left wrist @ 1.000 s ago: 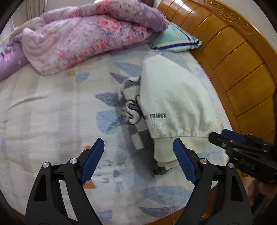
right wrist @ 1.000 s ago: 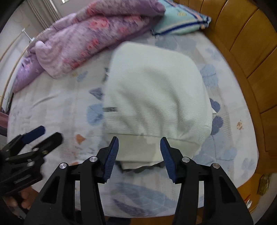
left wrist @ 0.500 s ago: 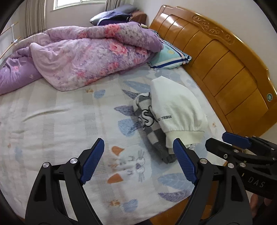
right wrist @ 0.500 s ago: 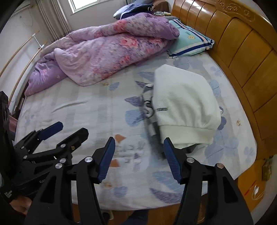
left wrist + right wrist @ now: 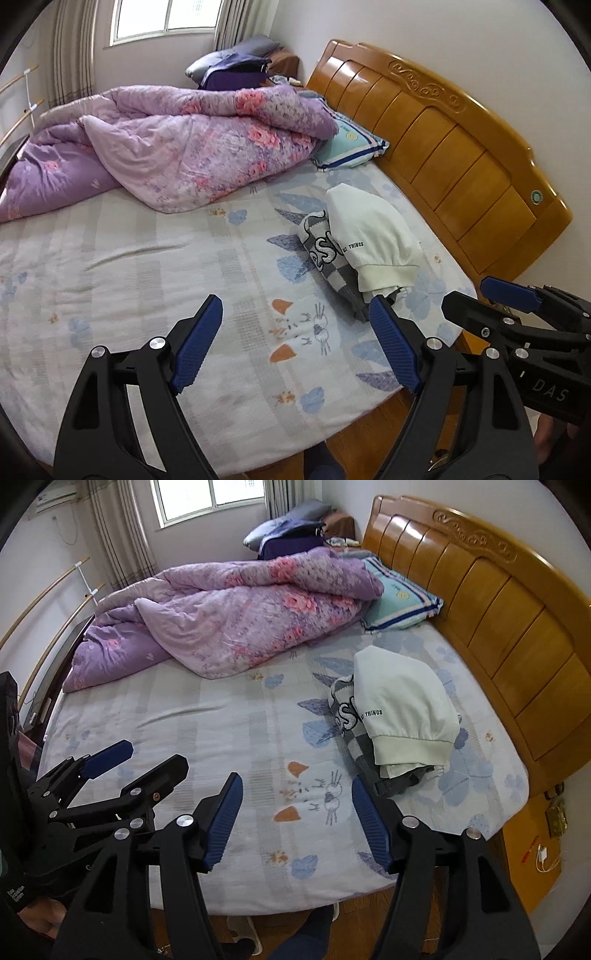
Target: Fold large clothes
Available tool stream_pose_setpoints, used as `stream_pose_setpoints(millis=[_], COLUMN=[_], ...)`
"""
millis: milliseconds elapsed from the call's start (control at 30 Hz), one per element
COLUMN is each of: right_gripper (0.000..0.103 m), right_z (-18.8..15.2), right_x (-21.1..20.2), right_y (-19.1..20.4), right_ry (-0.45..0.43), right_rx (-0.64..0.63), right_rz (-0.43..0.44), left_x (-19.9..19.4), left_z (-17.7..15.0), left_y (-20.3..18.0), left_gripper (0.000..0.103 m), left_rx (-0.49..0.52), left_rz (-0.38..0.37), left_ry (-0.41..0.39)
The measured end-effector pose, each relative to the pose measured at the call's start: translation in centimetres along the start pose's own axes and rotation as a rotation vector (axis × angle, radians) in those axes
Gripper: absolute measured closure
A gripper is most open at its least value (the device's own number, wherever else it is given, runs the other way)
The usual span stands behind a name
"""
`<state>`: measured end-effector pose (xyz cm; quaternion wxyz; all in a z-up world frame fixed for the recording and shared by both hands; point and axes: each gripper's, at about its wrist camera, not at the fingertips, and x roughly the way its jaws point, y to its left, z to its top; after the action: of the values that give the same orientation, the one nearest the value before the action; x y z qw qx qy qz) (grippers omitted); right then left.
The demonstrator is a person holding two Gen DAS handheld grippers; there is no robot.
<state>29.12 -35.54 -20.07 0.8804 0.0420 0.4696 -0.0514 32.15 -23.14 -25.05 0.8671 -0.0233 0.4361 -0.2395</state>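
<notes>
Sweater (image 5: 404, 707) lengthwise along headboard (image 5: 517, 635)

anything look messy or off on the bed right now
The folded white sweatshirt sits skewed on the grey checked garment, whose edge sticks out unevenly beneath it. The purple floral quilt lies crumpled, half covering the pillow.

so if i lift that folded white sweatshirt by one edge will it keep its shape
Probably not. The white sweatshirt looks soft and rounded, so a one-edge lift would likely let the fold fall open. It lies on a grey checked garment, so pushing may drag that along. It looks light for its bulk.
</notes>
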Motion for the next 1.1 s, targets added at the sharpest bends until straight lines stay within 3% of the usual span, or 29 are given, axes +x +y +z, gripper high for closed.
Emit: stream_pose_setpoints(millis=[233, 400, 567, 800, 1100], right_gripper=[0.038, 0.025, 0.023, 0.02, 0.018], right_z=[-1.3, -2.3, -2.4, -2.5, -3.4], right_x=[-5.3, -9.1, -11.7, -14.7, -17.1], right_y=[3.5, 5.7, 7.4, 8.6, 8.6], right_ry=[-0.066, -0.118, -0.139, -0.162, -0.198], right_rx=[0.0, -0.004, -0.018, -0.053, -0.057], right_rz=[-0.004, -0.006, 0.016, 0.02, 0.038], left_x=[-6.9, -11.6, -15.7, -19.4, -22.9], left_z=[-0.8, -1.3, -1.5, -1.6, -2.3], left_y=[1.1, 1.7, 2.2, 2.2, 1.0], left_gripper=[0.02, 0.02, 0.02, 0.02, 0.02], left_rx=[0.015, 0.032, 0.032, -0.01, 0.015], left_rz=[0.001, 0.013, 0.028, 0.04, 0.076], left_ry=[-0.054, -0.094, -0.122, -0.139, -0.184])
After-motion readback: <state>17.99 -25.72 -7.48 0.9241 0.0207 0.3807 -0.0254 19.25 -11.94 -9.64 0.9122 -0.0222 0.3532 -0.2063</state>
